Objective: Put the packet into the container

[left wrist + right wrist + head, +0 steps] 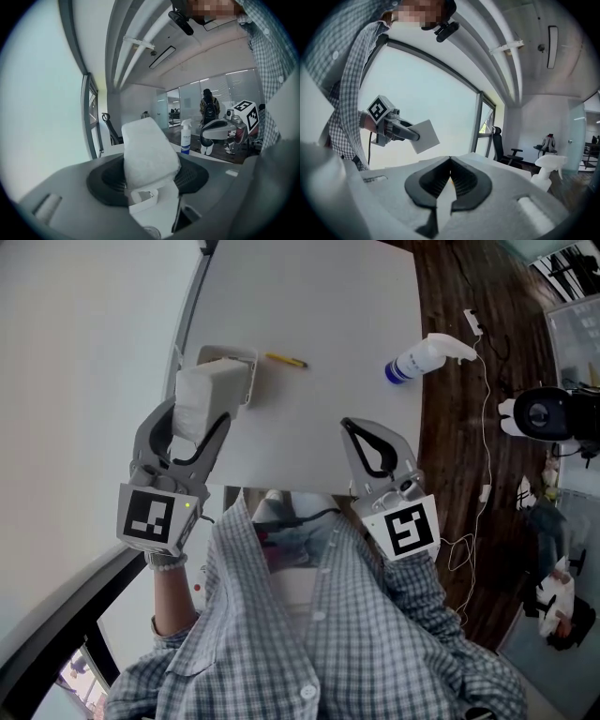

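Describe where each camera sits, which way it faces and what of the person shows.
Head view: on the head, facing down at the table; shirt, left hand-held gripper and right hand-held gripper show.
Left gripper view: rides that gripper, looks along jaws shut on the packet; sleeve at right.
Right gripper view: rides that gripper, looks along closed jaws toward the window; shirt at left.
Shared: both gripper views show the spray bottle.
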The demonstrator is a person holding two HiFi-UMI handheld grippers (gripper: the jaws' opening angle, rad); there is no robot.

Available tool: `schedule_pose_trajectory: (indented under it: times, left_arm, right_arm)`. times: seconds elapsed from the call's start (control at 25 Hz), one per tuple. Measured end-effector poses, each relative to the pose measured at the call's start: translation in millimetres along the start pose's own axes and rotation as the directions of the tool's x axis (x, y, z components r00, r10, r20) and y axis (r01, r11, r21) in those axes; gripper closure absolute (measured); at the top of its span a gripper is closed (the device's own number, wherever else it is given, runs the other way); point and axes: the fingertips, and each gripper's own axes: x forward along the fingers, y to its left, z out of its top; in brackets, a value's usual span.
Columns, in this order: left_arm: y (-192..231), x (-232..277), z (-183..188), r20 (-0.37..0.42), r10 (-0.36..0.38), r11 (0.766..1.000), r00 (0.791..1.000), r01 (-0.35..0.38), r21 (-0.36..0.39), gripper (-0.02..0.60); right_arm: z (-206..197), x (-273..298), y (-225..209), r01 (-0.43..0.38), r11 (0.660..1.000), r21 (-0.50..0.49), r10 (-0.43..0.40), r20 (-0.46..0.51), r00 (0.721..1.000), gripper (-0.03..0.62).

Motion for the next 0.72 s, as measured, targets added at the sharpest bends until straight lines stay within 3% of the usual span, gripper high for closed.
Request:
schedule_pose_trajectory:
  times: [0.36, 0.72]
  left_arm:
    - [10, 32, -25, -0.083, 0.018, 1.000, 0.996, -0.018, -0.003, 0.321]
    - [23, 65, -47, -0.181, 0.030, 0.999, 0.983, -0.033, -0.011, 0.321]
  right_arm:
    - [-5, 15, -13, -0.051, 0.998, 0.029, 0.051, 0.003, 0.999, 0.595]
    - [-16, 17, -32, -0.048, 0.997, 0.056, 0.049, -0.019, 0.999, 0.595]
